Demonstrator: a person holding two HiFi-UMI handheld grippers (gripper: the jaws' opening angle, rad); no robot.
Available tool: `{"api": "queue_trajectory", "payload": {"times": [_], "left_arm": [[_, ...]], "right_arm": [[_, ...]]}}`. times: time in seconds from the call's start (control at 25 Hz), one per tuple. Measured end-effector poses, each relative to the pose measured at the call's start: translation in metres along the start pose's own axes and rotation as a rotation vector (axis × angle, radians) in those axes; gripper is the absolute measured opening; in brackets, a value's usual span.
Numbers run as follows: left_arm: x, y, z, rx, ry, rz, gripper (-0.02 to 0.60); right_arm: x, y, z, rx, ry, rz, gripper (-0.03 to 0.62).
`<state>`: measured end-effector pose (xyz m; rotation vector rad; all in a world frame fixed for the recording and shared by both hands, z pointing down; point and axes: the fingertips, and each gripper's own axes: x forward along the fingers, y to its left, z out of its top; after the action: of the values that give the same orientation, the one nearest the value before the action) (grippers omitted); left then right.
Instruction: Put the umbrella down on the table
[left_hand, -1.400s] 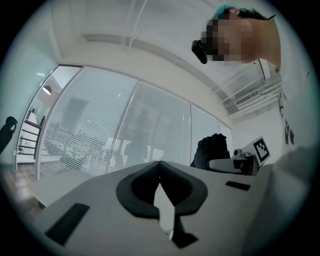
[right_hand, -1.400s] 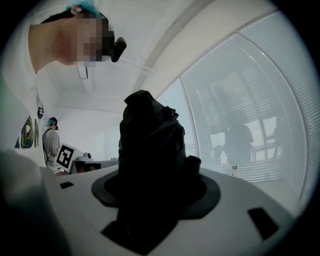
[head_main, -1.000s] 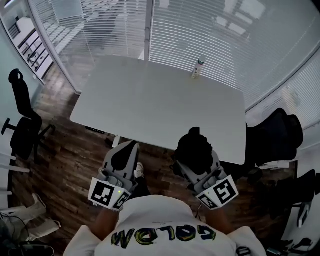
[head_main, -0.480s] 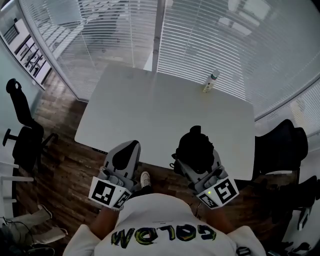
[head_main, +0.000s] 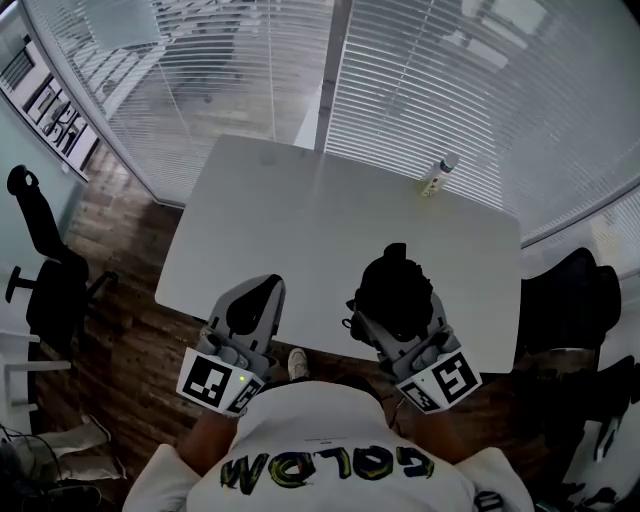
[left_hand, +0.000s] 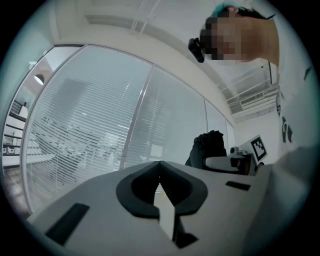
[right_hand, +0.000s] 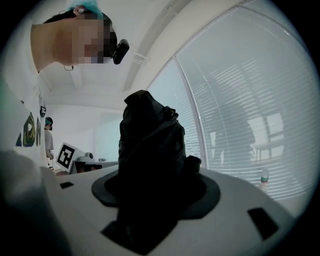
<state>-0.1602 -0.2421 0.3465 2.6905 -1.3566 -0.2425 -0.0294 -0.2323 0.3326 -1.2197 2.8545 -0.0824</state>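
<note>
Head view: right gripper clamps crumpled black fabric umbrella.

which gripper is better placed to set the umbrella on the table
Right: the right gripper is clamped on the umbrella above the table near its front edge. The left gripper is shut and empty.

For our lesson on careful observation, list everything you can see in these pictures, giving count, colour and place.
table: one, white, centre, beside the blinds
bottle: one, pale, upright at the table's far edge
umbrella: one, black, folded, above the table's near edge
office chairs: at least two, black, left and right of the table
blinds: white, behind the table
floor: brown wood, around the table
shirt: white, bottom
left gripper: grey, jaws together, empty
right gripper: grey, closed on the umbrella
</note>
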Motion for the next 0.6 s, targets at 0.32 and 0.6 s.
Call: {"api": "queue_trajectory", "payload": {"times": [0.32, 0.6], "left_arm": [[0.009, 0.001, 0.001, -0.014, 0.008, -0.013, 0.011], [0.025, -0.01, -0.009, -0.012, 0.01, -0.02, 0.011]], "right_arm": [[0.003, -0.007, 0.003, -0.004, 0.018, -0.011, 0.259], [-0.009, -0.027, -0.002, -0.013, 0.017, -0.026, 0.259]]}}
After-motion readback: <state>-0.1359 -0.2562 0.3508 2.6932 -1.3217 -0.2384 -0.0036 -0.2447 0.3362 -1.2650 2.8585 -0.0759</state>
